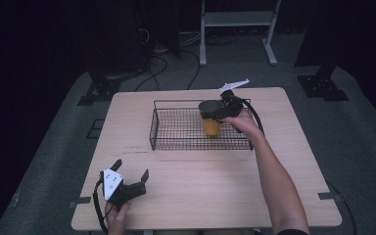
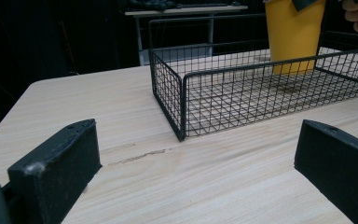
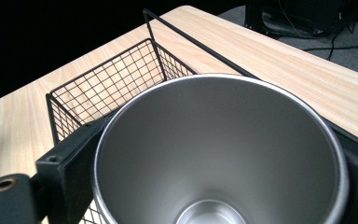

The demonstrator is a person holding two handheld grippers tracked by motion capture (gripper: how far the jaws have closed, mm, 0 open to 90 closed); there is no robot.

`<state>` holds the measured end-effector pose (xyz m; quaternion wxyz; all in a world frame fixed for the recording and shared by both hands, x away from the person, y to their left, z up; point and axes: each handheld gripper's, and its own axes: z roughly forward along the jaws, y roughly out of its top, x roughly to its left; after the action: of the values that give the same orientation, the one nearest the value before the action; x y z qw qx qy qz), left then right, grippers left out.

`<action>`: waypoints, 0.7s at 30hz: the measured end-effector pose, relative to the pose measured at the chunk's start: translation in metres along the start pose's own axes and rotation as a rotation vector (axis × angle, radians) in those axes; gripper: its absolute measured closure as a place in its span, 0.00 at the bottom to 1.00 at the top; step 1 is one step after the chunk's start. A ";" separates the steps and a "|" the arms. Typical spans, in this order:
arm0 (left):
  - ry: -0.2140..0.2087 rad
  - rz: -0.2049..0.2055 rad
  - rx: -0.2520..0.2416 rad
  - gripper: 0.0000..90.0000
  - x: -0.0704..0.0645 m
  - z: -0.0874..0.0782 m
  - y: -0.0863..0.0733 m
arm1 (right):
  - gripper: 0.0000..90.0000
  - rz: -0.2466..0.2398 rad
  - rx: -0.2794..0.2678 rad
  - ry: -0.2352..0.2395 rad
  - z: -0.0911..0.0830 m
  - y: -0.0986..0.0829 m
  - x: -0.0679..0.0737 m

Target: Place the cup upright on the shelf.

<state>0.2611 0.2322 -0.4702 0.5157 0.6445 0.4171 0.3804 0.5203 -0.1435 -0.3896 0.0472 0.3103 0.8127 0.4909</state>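
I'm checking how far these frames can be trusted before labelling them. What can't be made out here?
- Yellow cup base touching basket floor or not: mesh hides it, left gripper view.
- Right claw fingertips: behind the cup, high view.
- Cup's top: cut off by the left gripper view's upper edge.

Left hand-held gripper [image 1: 129, 170] agape, right hand-held gripper [image 1: 214, 110] clamped

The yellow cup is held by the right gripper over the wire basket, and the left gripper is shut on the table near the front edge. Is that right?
Not quite. The left gripper is open, not shut: the high view and the left gripper view show its fingers spread wide with bare table between them. The rest holds: the right gripper grips the yellow cup over the wire basket.
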 end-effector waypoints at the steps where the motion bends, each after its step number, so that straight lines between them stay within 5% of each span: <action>1: 0.000 -0.001 -0.001 0.00 0.000 0.000 0.000 | 0.08 0.000 0.000 0.000 0.000 0.000 0.000; 21: -0.001 -0.005 -0.001 0.00 0.000 0.000 0.000 | 0.08 -0.007 0.027 0.000 0.014 -0.009 -0.006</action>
<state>0.2612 0.2324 -0.4702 0.5171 0.6432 0.4185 0.3790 0.5266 -0.1391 -0.4062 0.0449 0.3082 0.8202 0.4798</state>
